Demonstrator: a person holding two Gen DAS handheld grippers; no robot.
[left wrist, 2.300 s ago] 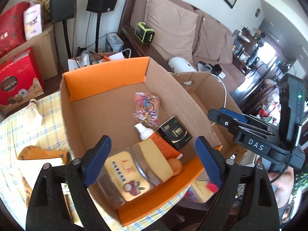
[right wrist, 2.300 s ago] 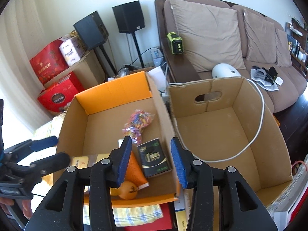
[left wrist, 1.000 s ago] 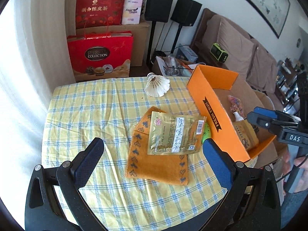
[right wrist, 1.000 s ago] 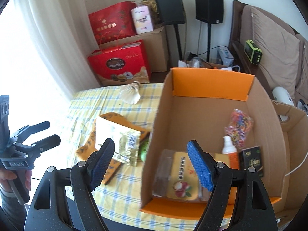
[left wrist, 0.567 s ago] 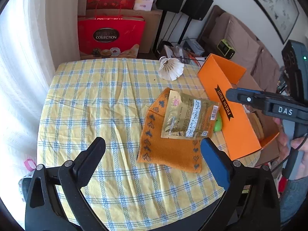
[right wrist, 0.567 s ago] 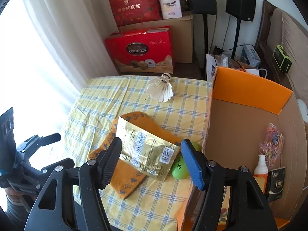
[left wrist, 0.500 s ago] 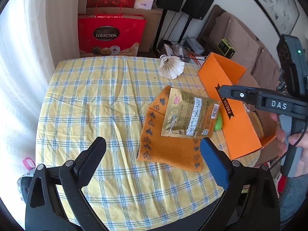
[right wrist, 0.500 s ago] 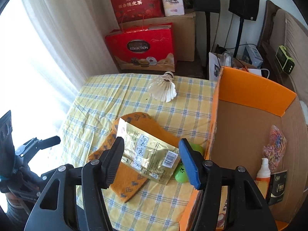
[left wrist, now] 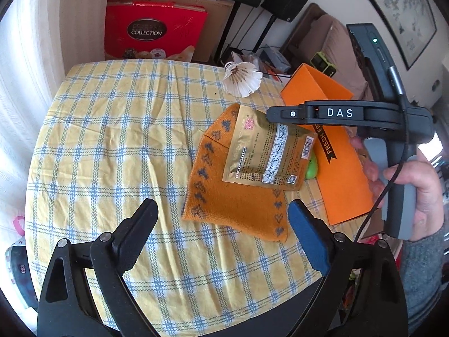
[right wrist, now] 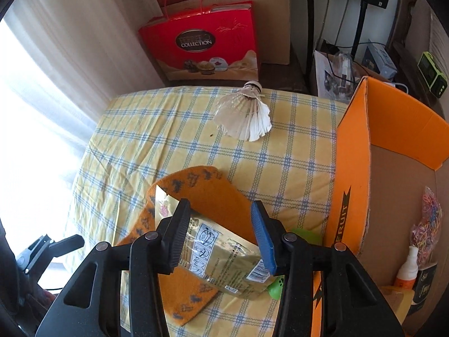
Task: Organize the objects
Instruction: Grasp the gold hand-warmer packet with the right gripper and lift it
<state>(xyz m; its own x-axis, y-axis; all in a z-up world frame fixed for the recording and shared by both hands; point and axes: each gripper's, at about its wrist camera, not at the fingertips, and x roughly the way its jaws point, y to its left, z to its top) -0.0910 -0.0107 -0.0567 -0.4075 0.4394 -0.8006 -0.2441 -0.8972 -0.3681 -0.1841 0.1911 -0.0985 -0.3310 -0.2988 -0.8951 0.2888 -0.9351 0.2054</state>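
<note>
A gold foil packet [left wrist: 266, 154] [right wrist: 221, 255] lies on an orange patterned cloth [left wrist: 233, 196] [right wrist: 207, 191] on the checked tablecloth, with a green object [left wrist: 311, 167] [right wrist: 304, 236] partly under it. A white shuttlecock [left wrist: 242, 78] [right wrist: 245, 112] lies further back. My right gripper [right wrist: 219, 236] is open, its jaws hanging just above the packet. My left gripper [left wrist: 224, 238] is open and empty, above the cloth's near edge. An orange cardboard box [left wrist: 336, 151] [right wrist: 353, 174] stands to the right, holding a bag of coloured bands [right wrist: 426, 224] and a white-capped tube [right wrist: 407, 269].
The yellow and blue checked table [left wrist: 118, 129] [right wrist: 157, 129] has an edge close at the left, by a bright curtain. Red gift bags [left wrist: 153, 31] [right wrist: 202, 45], cardboard boxes and speakers on stands stand behind the table. A sofa stands at the back right.
Both grippers swung left from the box to the table. In the last half second my right gripper came down closer over the gold packet and narrowed its jaws. My left gripper edged nearer the cloth.
</note>
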